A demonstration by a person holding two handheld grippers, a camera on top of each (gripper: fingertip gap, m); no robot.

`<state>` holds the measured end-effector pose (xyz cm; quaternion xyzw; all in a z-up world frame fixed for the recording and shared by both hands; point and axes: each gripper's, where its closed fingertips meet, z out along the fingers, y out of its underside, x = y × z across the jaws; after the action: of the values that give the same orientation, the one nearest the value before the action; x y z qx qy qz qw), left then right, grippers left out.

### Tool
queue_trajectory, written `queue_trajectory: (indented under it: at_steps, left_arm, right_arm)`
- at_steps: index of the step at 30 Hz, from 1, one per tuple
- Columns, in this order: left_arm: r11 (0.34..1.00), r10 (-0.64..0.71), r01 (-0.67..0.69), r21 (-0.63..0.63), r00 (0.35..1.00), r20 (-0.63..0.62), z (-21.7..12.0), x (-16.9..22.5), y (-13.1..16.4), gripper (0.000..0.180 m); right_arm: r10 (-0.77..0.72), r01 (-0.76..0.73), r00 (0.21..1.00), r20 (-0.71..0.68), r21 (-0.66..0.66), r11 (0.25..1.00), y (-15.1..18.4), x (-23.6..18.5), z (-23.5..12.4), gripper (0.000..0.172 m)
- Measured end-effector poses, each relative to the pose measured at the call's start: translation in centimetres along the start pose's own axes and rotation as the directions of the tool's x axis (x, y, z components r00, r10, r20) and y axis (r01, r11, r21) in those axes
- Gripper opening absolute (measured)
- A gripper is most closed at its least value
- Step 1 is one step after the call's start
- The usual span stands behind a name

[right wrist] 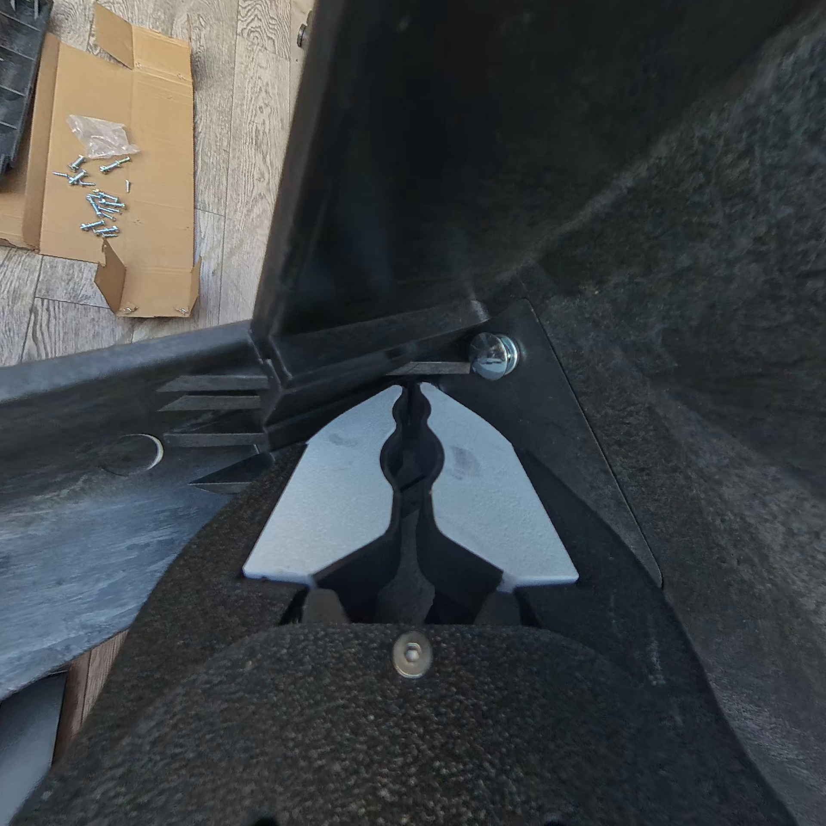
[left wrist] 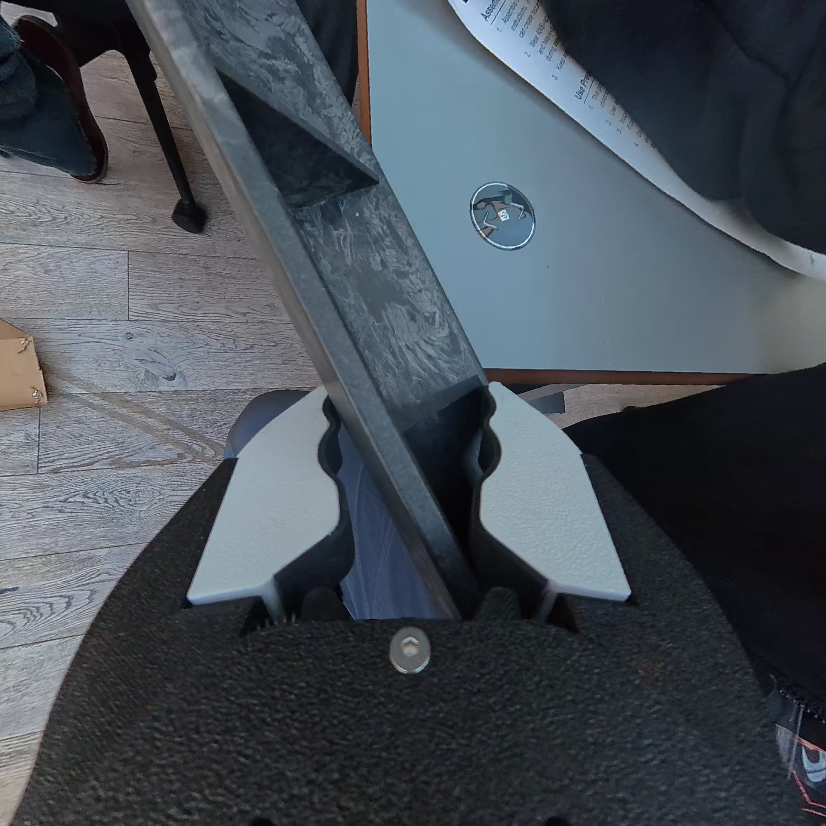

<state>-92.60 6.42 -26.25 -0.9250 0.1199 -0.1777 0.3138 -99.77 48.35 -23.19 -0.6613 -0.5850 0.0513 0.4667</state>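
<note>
While its jaws stand wide, the left hand-held gripper (left wrist: 409, 411) straddles a dark mottled plastic beam (left wrist: 380, 286) that slants up between the fingers; I cannot tell whether the pads press on it. Behind lie a grey panel (left wrist: 625, 290) with a printed sheet (left wrist: 576, 85) and a wood-plank floor (left wrist: 111, 277). The right hand-held gripper (right wrist: 413, 395) is closed, tips meeting just under a black plastic frame (right wrist: 380, 344), beside a silver bolt (right wrist: 491, 356). Farther off, loose screws (right wrist: 100, 201) lie on flattened cardboard (right wrist: 147, 111).

Two tongs, left (left wrist: 409, 404) and right (right wrist: 413, 391): pale grey fingers (left wrist: 286, 491) with wavy black pads, pebbled black housing, one silver screw (left wrist: 410, 649) each.
</note>
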Motion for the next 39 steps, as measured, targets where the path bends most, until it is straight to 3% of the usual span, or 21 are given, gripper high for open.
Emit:
queue_trajectory:
  at_steps: [26,39]
  left_arm:
    - [1.000,-0.001,0.001,0.004,1.000,-0.004,0.0,0.0,0.0,0.060]
    - [1.000,-0.001,0.001,0.005,1.000,-0.003,0.0,0.0,0.0,0.060]
  right_arm:
    - [0.054,-0.052,0.998,-0.029,0.064,0.997,-0.4,0.4,-0.2,0.006]
    - [0.080,-0.080,0.997,0.014,0.010,0.997,0.9,0.7,-0.1,0.005]
